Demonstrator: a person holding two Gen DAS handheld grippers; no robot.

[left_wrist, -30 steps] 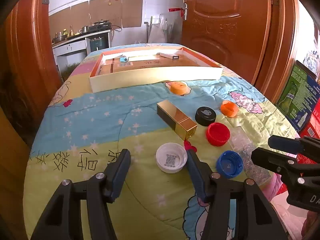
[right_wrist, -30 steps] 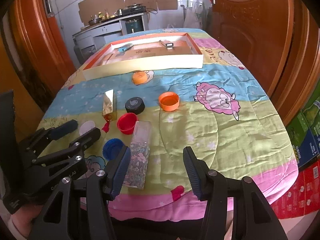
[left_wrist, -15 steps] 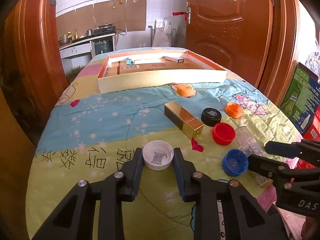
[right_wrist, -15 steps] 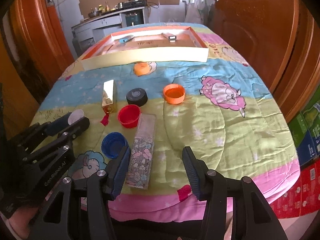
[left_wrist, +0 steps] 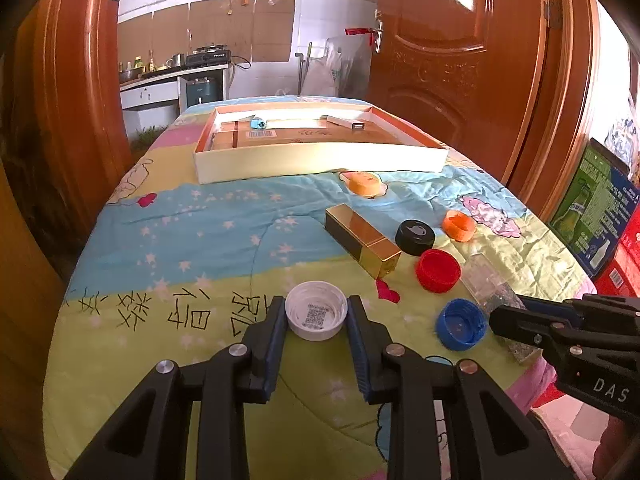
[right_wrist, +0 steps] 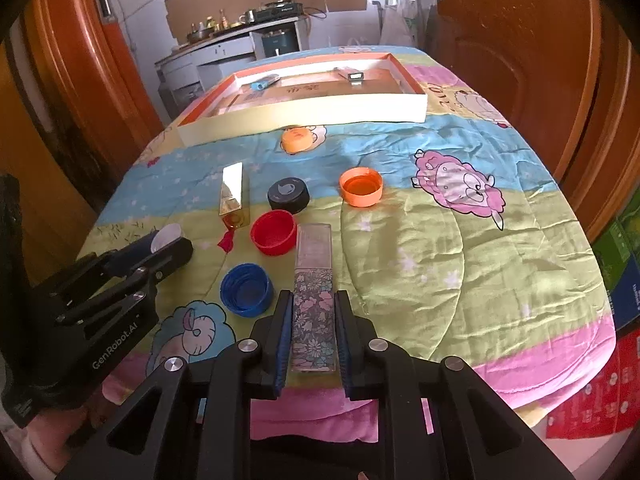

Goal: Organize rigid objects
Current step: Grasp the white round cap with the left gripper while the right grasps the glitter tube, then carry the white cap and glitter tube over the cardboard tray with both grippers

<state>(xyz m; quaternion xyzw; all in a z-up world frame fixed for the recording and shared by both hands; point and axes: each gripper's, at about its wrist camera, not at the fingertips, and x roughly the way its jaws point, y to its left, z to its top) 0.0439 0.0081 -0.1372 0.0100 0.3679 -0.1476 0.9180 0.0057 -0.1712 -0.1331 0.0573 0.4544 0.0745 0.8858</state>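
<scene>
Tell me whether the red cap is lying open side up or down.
Open side up. The red cap shows its hollow interior and rim, resting on the blanket.

From my left wrist view, the side of the right gripper (left_wrist: 516,322) carries the white letters "DAS", cut off at the frame edge. From my right wrist view, the body of the left gripper (right_wrist: 168,246) reads "GenRobot.AI". The white cap (left_wrist: 316,316), near centre, shows a printed QR code inside; I cannot decode it. The quilt (left_wrist: 168,248) bears large black Chinese characters at near left; I cannot read them reliably. A barcode label (left_wrist: 262,134) sits on the cardboard in the far tray (left_wrist: 320,160); its digits are too small. The green carton (left_wrist: 592,216) at right has print too fine to read.
</scene>
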